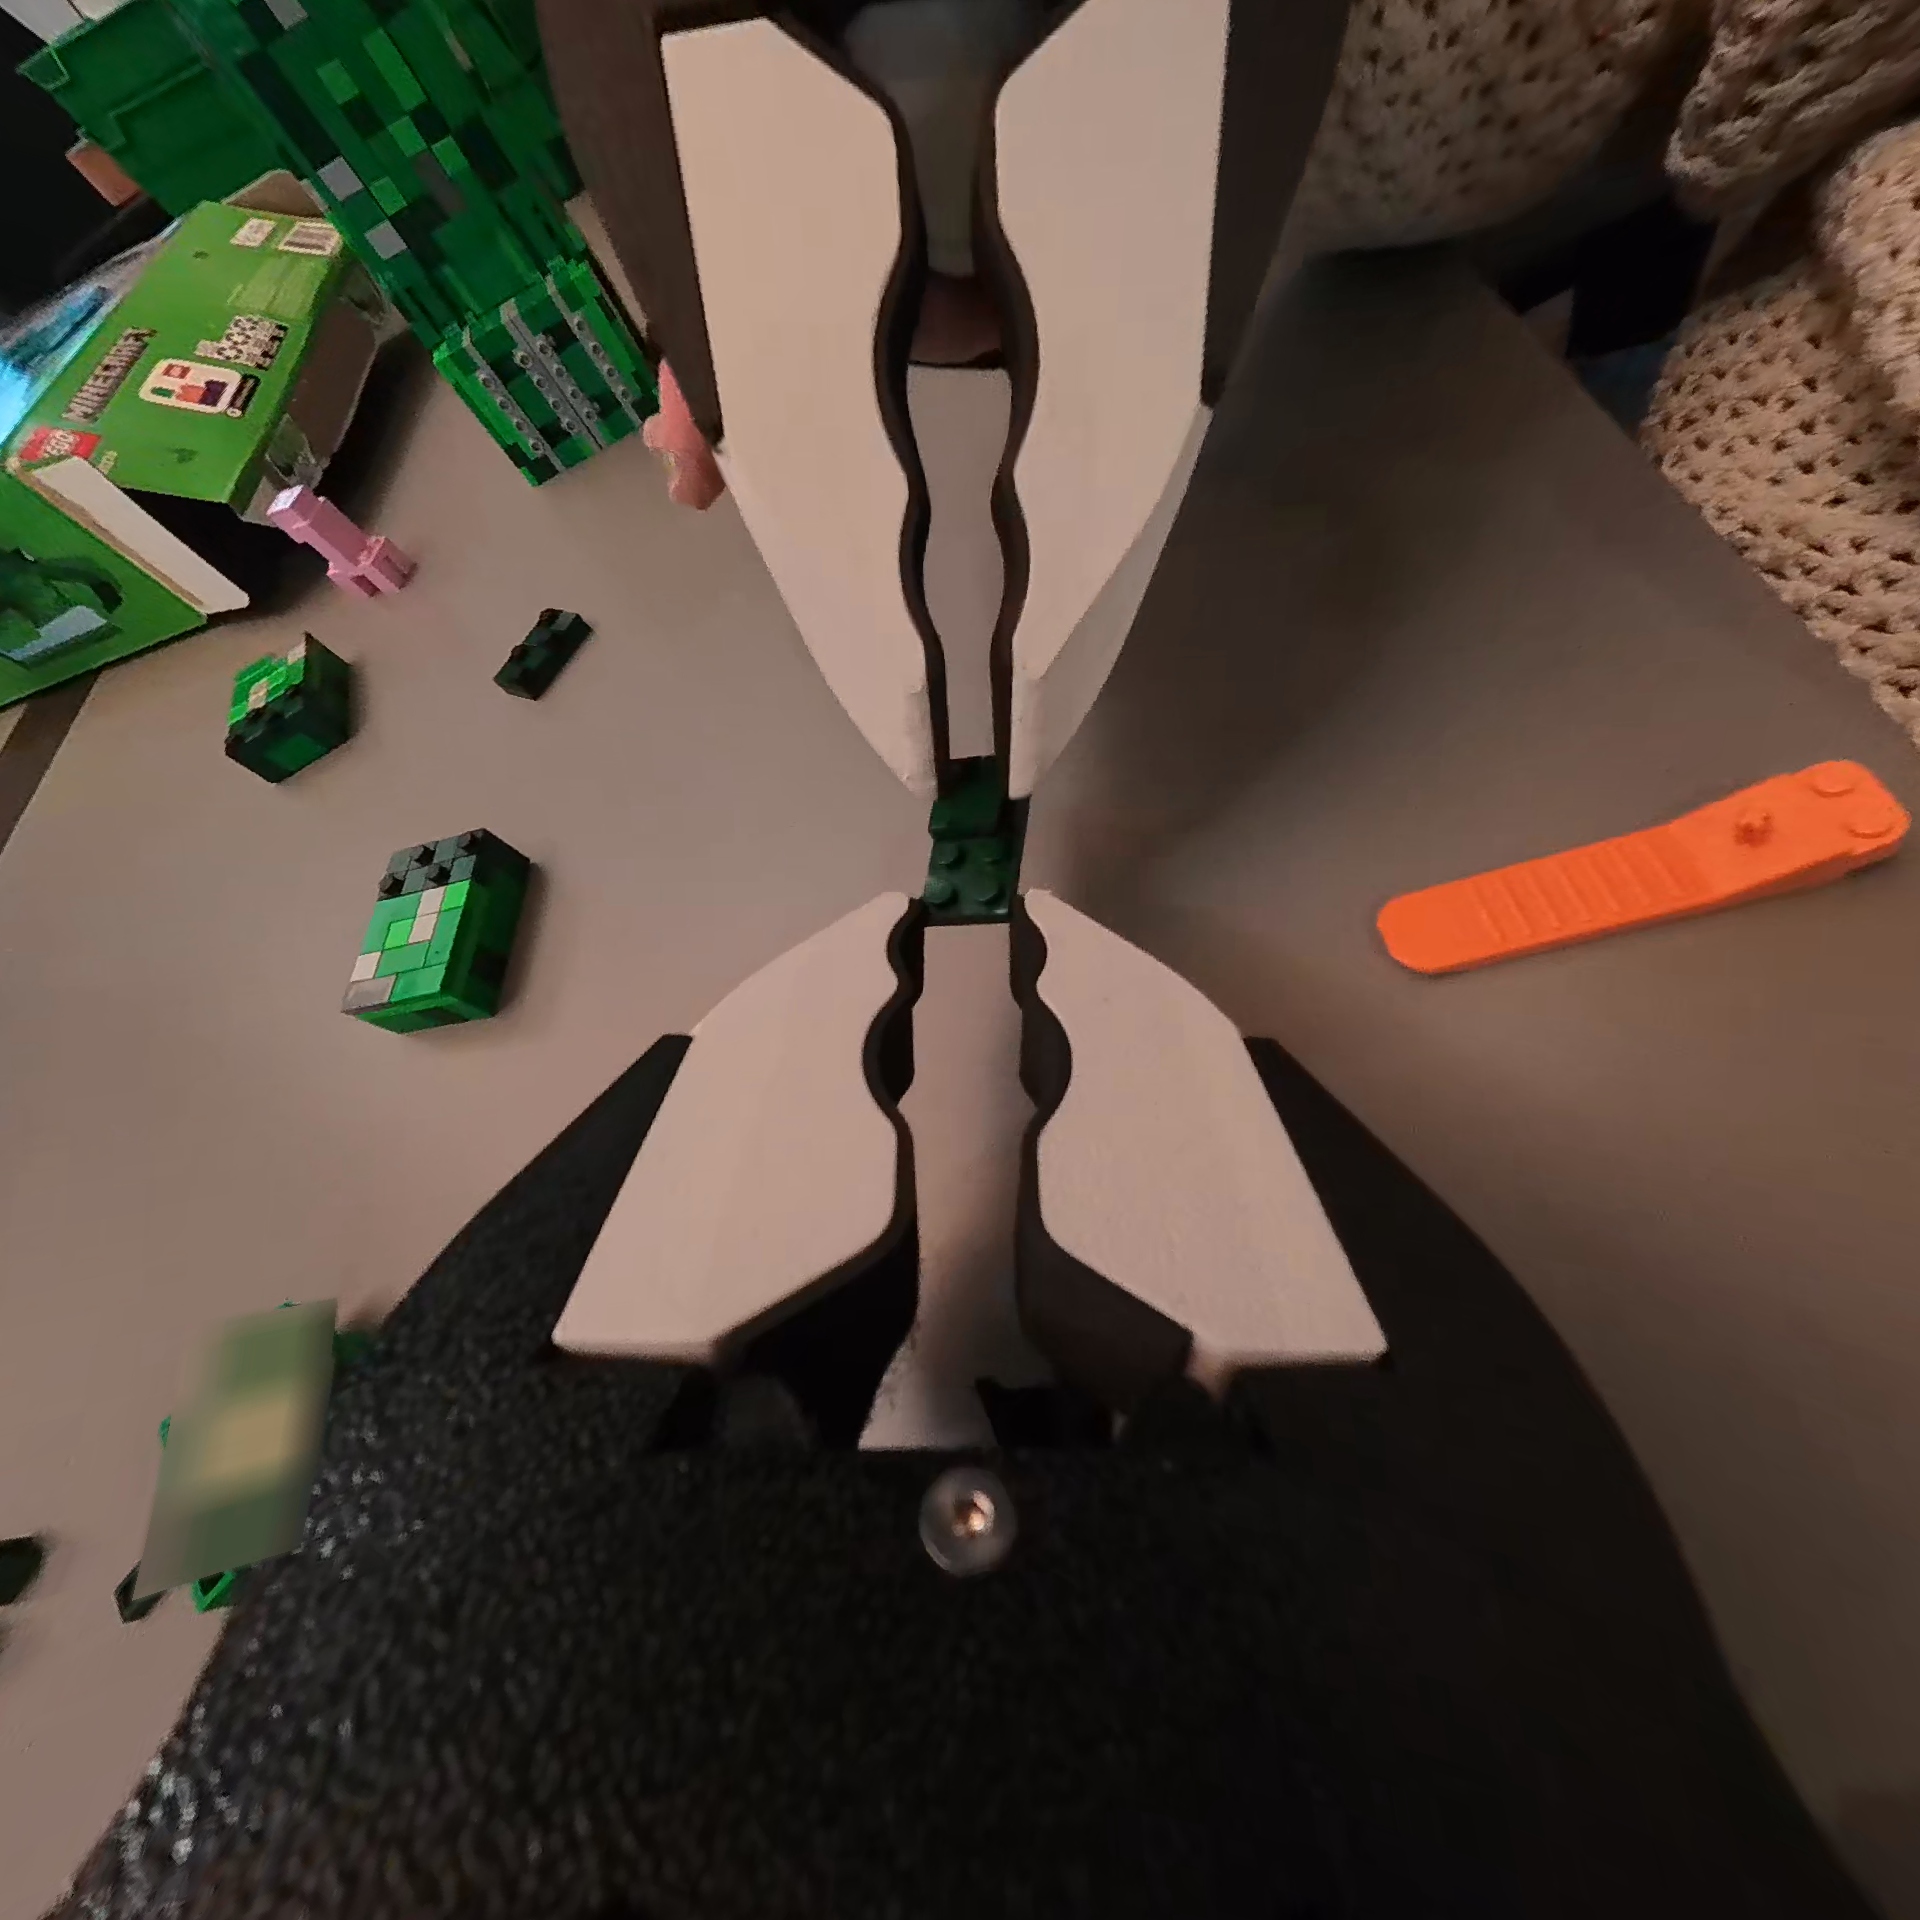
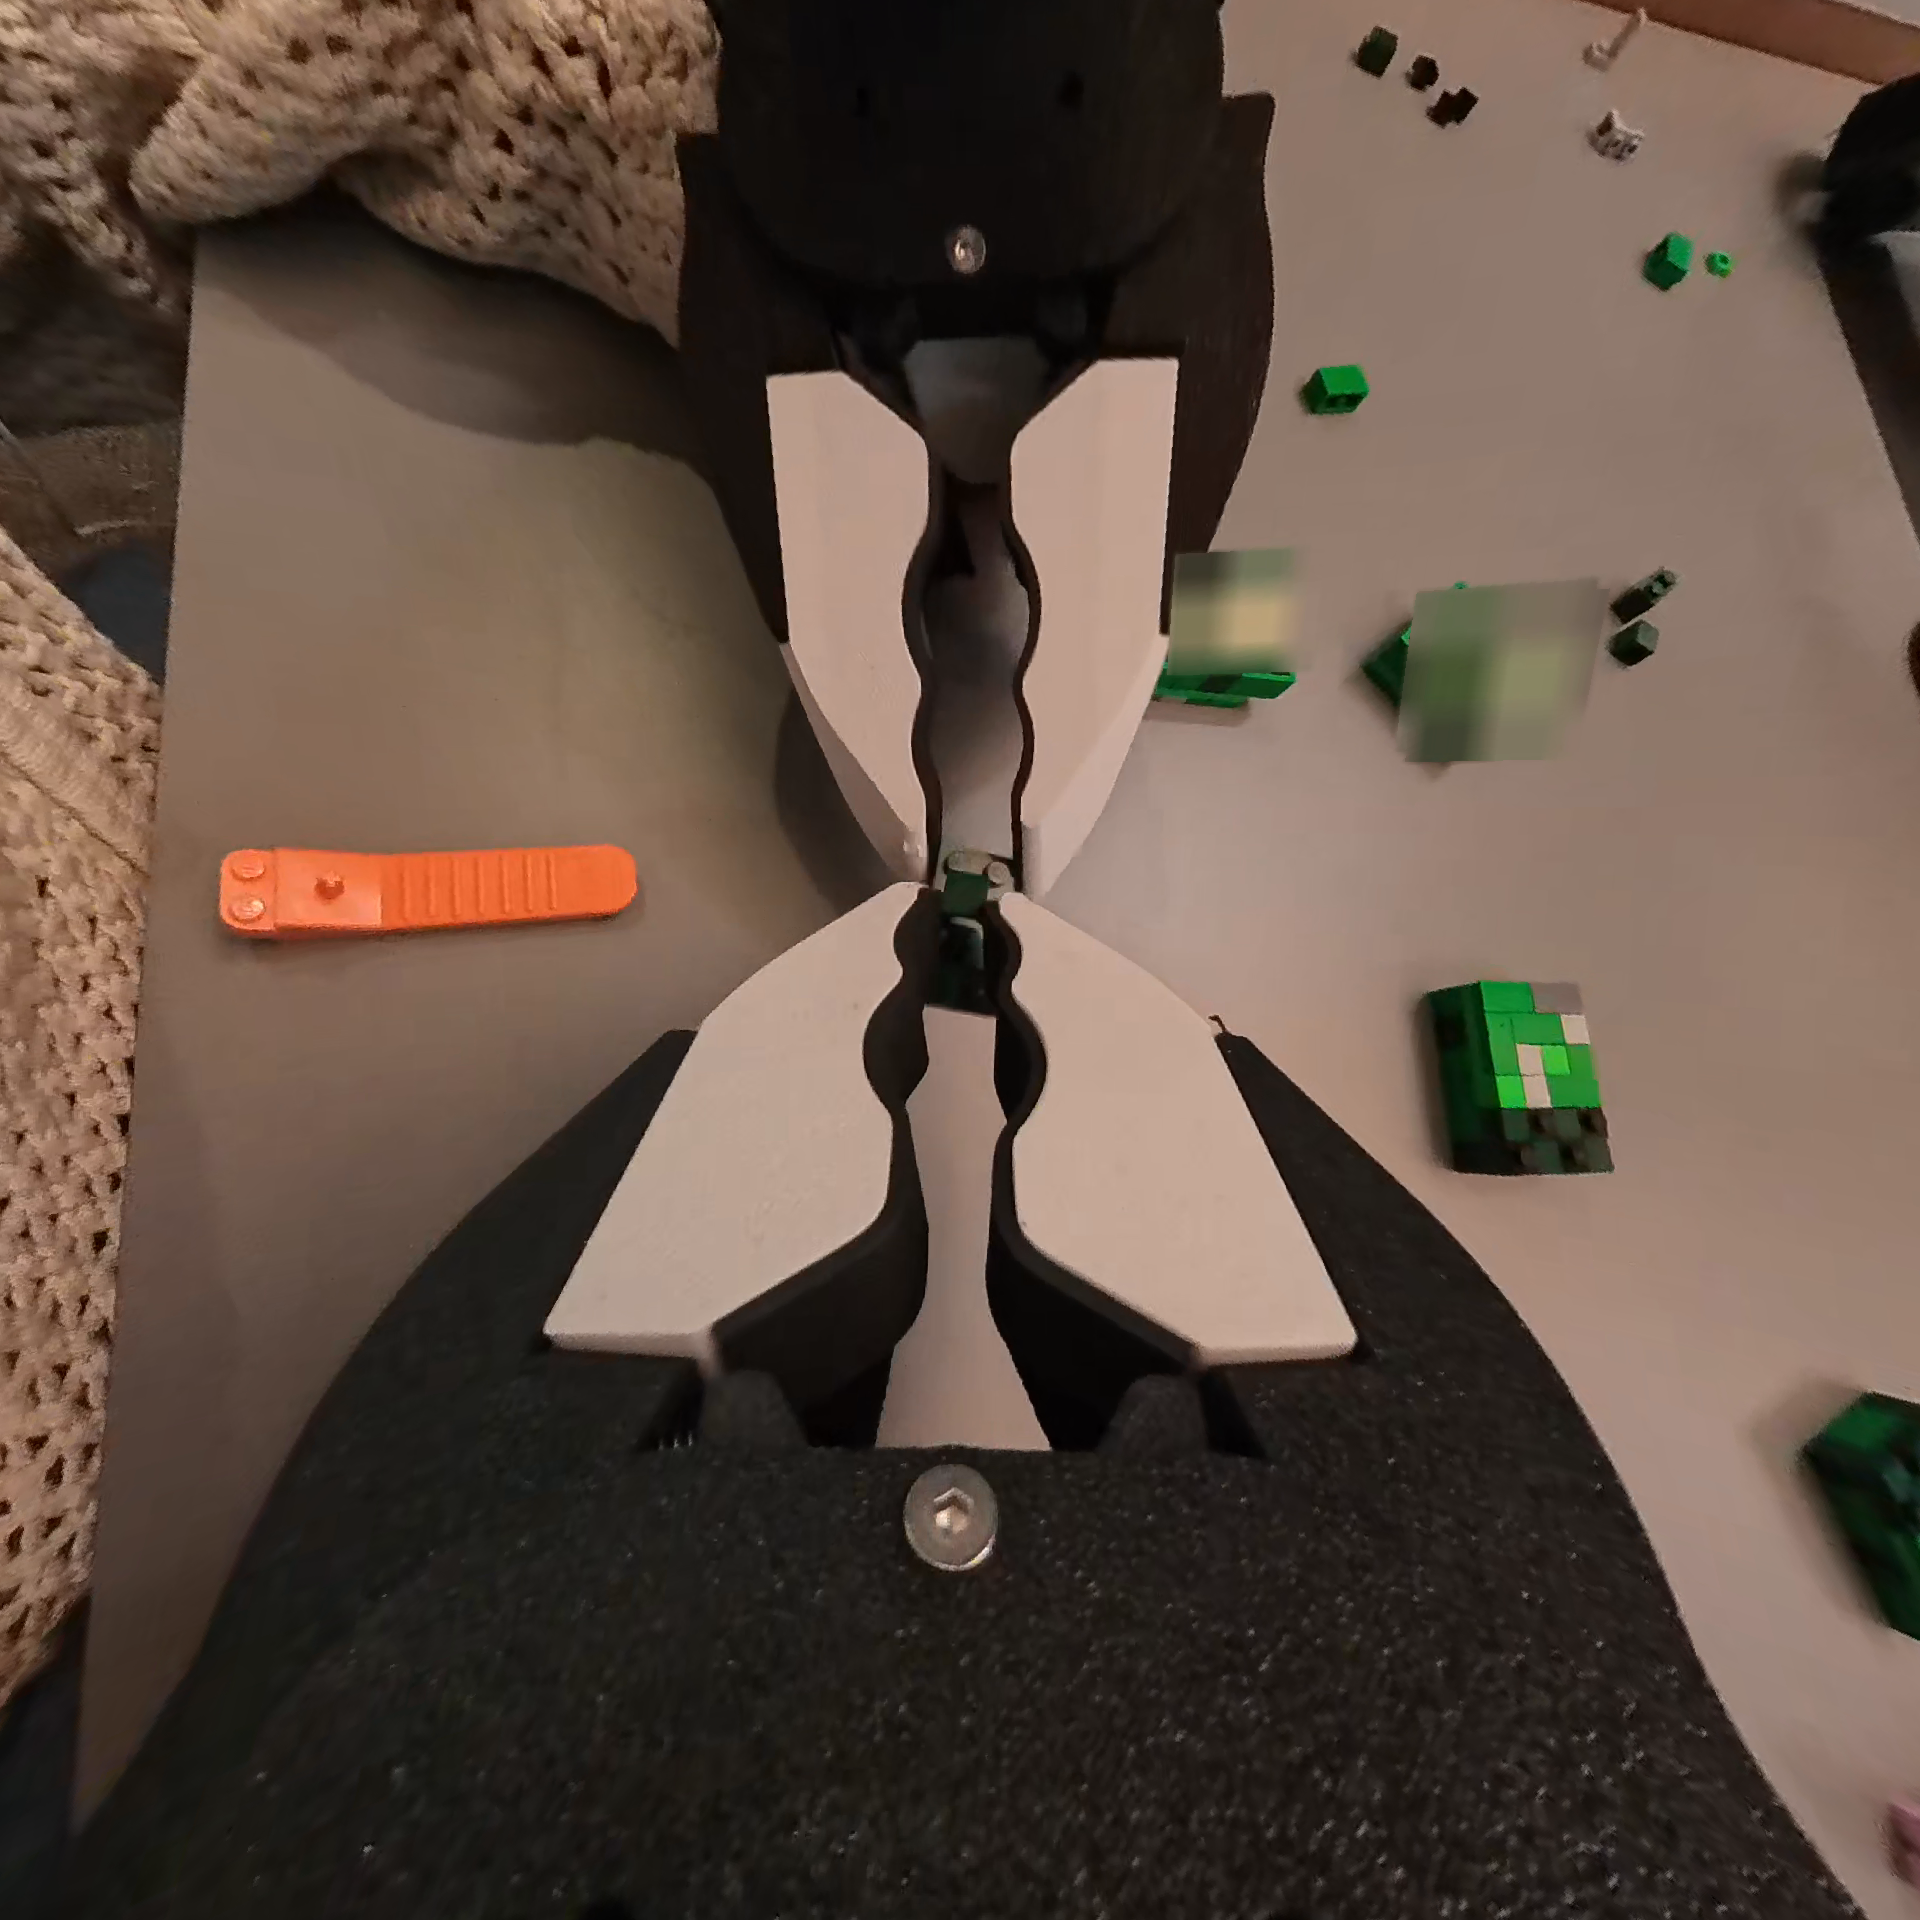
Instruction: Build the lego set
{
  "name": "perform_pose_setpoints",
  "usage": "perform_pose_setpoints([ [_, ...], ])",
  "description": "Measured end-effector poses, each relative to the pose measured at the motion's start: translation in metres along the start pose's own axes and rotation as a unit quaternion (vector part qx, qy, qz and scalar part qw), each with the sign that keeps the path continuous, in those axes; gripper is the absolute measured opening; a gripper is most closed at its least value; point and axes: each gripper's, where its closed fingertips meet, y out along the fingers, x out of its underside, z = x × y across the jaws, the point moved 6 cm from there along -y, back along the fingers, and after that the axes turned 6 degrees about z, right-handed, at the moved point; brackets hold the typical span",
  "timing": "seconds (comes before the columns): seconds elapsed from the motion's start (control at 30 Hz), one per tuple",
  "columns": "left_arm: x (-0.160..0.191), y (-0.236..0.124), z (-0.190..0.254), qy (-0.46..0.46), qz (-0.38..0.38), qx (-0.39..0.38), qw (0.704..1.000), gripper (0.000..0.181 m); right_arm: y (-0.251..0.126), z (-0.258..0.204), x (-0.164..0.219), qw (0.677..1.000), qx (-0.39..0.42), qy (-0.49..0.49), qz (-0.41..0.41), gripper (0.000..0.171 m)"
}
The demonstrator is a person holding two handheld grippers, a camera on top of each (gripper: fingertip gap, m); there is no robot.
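My left gripper (image 1: 966, 909) and right gripper (image 1: 971, 764) meet tip to tip above the grey table (image 1: 1351, 1143). The left gripper is shut on a small dark green studded plate (image 1: 971, 868). The right gripper is shut on a small green brick (image 1: 974, 798) that touches the plate's far edge. In the right wrist view my right gripper (image 2: 961, 912) holds the green brick (image 2: 961, 961), and the left gripper (image 2: 971, 847) comes in from the top with its piece (image 2: 966, 888). How the two pieces join is hidden by the fingertips.
An orange brick separator (image 1: 1642, 868) (image 2: 426, 888) lies beside the grippers. A green pixel-pattern block (image 1: 442, 930) (image 2: 1522, 1075), a small dark cube (image 1: 291, 707), a dark plate (image 1: 542, 652), a pink pig (image 1: 343, 540), a tall green build (image 1: 499, 260) and the set's box (image 1: 177, 353) stand left. Loose green bricks (image 2: 1335, 390) lie scattered. A knitted fabric (image 1: 1787, 416) borders the table. The tips of both grippers are at nearly the same place. From either gripper's tips it is about 10 centimetres to the orange brick separator (image 2: 426, 888). It is also in sight in the left wrist view (image 1: 1631, 863).
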Motion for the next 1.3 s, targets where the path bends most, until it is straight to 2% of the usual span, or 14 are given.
perform_pose_setpoints([
  [0.6,0.001,-0.001,-0.004,-0.022,-0.014,-0.010,1.000,0.015,0.007,0.002,0.001,1.000,0.005,-0.006,-0.029,0.009],
  [0.7,0.004,-0.001,-0.008,-0.041,-0.027,-0.026,0.998,0.015,0.005,0.003,0.001,1.000,0.024,-0.012,-0.014,0.019],
  [0.8,0.008,-0.003,-0.014,-0.081,-0.036,-0.040,0.995,0.015,0.003,0.004,0.000,0.994,0.086,-0.064,0.015,0.032],
  [0.93,0.009,-0.007,-0.022,-0.141,-0.023,-0.045,0.989,0.015,0.006,0.001,0.005,0.956,0.181,-0.228,0.020,0.037],
  [1.03,0.009,-0.010,-0.025,-0.170,-0.015,-0.045,0.984,0.015,0.015,-0.004,0.007,0.919,0.211,-0.333,0.001,0.033],
  [1.3,0.010,-0.010,-0.025,-0.189,-0.020,-0.036,0.981,0.015,0.028,0.001,0.010,0.865,0.269,-0.421,-0.039,0.020],
])
